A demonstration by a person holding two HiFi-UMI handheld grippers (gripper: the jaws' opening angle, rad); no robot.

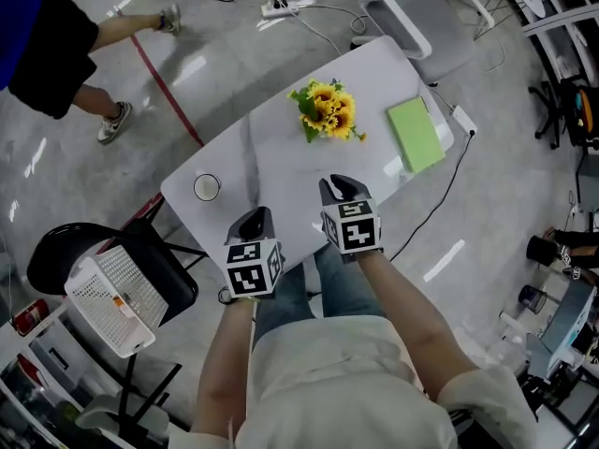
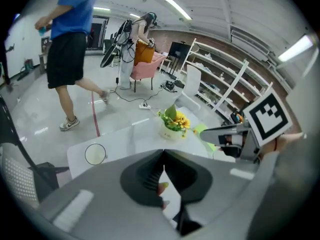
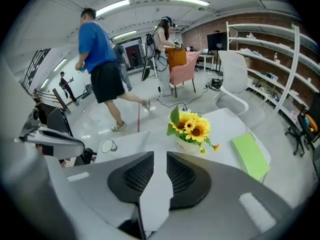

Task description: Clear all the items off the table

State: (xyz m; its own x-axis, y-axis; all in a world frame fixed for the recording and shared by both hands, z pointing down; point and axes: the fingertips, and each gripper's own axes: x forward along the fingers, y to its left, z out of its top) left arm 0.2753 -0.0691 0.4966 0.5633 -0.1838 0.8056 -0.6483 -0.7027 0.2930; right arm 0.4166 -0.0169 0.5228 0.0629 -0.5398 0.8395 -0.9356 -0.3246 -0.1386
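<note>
Sunflowers (image 1: 328,110) ahead of R hand-held gripper (image 1: 339,192), apart.

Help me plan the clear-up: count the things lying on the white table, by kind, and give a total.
Pot of sunflowers: 1
Green notebook: 1
Cup: 1
Total: 3
</note>
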